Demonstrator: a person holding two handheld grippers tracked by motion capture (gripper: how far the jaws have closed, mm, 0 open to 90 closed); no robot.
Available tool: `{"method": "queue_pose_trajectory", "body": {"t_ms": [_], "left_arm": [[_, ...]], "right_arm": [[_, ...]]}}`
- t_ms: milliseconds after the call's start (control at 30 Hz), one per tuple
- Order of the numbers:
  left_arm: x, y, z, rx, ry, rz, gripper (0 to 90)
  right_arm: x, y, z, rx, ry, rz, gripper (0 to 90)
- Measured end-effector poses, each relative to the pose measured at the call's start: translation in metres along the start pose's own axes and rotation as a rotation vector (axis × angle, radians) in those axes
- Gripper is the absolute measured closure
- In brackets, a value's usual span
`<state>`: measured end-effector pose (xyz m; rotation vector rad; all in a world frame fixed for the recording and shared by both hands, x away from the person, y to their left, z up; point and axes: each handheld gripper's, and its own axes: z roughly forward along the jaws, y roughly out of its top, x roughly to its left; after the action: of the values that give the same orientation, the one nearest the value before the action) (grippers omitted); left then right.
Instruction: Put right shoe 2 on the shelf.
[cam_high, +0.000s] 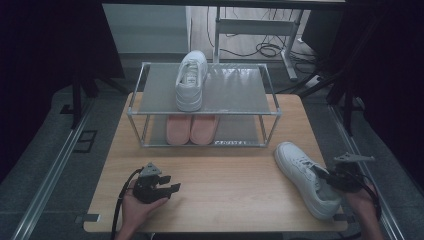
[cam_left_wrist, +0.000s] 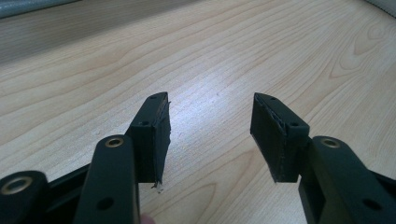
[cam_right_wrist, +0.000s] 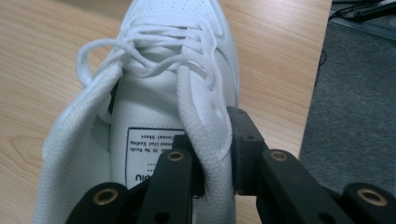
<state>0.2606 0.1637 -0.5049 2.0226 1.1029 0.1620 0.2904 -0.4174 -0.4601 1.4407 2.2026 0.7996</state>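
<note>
Two white sneakers make a pair here: one sits on the top tier of the shoe rack (cam_high: 272, 102), and the loose white sneaker (cam_high: 305, 177) lies on the wooden table (cam_high: 225, 175) at its near right corner, toe toward the rack. The right gripper (cam_right_wrist: 215, 154) is clamped on this sneaker's collar beside the opening, one jaw inside the shoe and the other outside, pinching the padded wall. The left gripper (cam_high: 167, 185) rests low over bare table at the near left, jaws apart and grasping nothing.

I judge the step to be lifting the loose sneaker toward the rack's top tier, next to its mate (cam_high: 191, 80). To do it well, the grip should bite deeper than the soft edge, since a collar pinch lets the toe sag and swing. Lift straight up first, keep the sole level, and clear the rack's front rail before moving in. The free slot lies right of the mate.

Two pink shoes (cam_high: 191, 129) sit on the lower tier, only their toes visible under the shelf. The insole label is too small to read. From the high view, the person's right hand (cam_high: 362, 202) covers the sneaker's heel.
</note>
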Motion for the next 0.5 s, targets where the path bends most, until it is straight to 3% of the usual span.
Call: {"method": "queue_pose_trajectory", "body": {"t_ms": [367, 500], "left_arm": [[0.0003, 0.001, -0.0023, -0.011, -0.014, -0.009, 48.1], [0.0007, 0.0007, -0.0022, -0.01, -0.013, -0.01, 48.1]], "right_arm": [[-0.0006, -0.0025, -0.0027, -0.071, 0.038, 0.065, 80.2], [0.006, -0.0031, -0.0088, -0.092, 0.044, 0.058, 80.2]]}}
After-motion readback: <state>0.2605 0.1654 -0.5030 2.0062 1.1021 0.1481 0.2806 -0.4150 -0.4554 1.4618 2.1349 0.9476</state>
